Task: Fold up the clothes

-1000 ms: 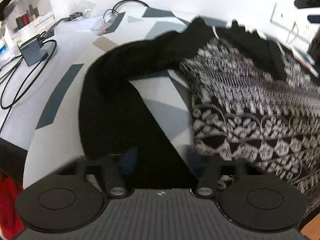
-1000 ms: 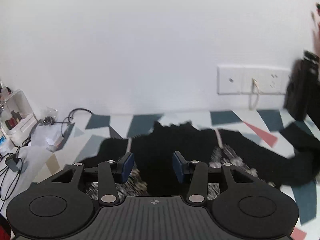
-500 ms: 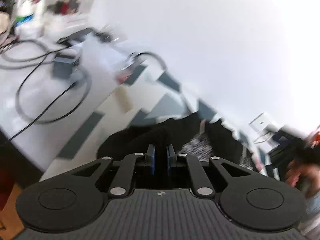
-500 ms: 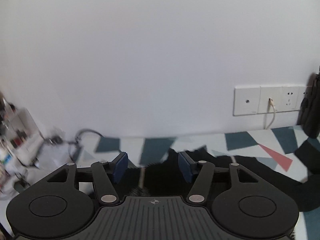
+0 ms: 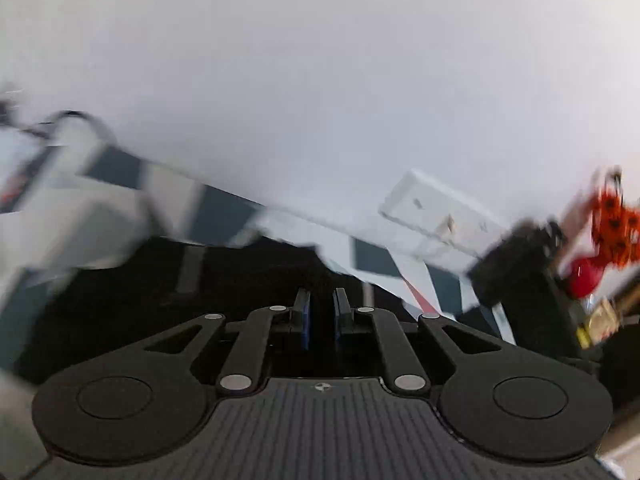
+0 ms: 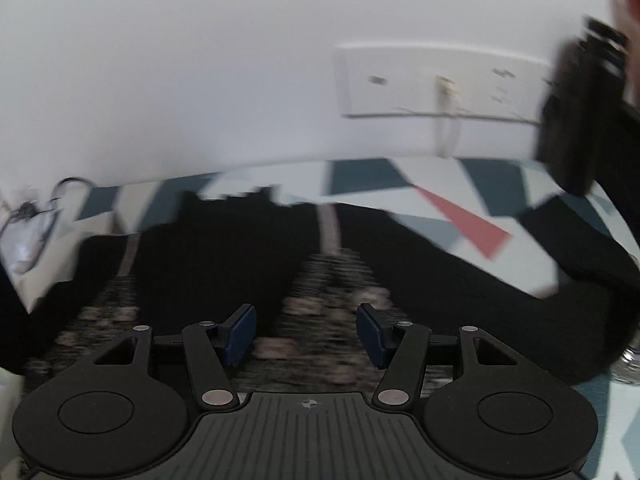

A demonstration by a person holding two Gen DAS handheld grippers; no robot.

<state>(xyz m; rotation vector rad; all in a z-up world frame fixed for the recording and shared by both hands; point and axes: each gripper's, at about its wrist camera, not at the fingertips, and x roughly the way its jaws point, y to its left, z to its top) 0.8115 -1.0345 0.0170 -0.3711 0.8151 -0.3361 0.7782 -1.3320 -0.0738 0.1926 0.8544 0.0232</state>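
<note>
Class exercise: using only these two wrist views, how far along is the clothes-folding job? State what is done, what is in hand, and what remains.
Done: nothing looks folded; the black patterned garment lies spread on the tablecloth. In hand: the left hand-held gripper has its fingers nearly closed on black fabric, apparently a sleeve. The right hand-held gripper is open above the patterned part. Left: essentially the whole fold.

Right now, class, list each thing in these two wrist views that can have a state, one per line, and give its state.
left gripper: jaws nearly shut on black fabric of the garment.
right gripper: jaws open, nothing between them.
garment: black with a patterned panel, spread on the table, not yet folded flat.
table: covered by a geometric-print cloth, garment lying on it.
wall socket: a pale cable plugged in.
</note>
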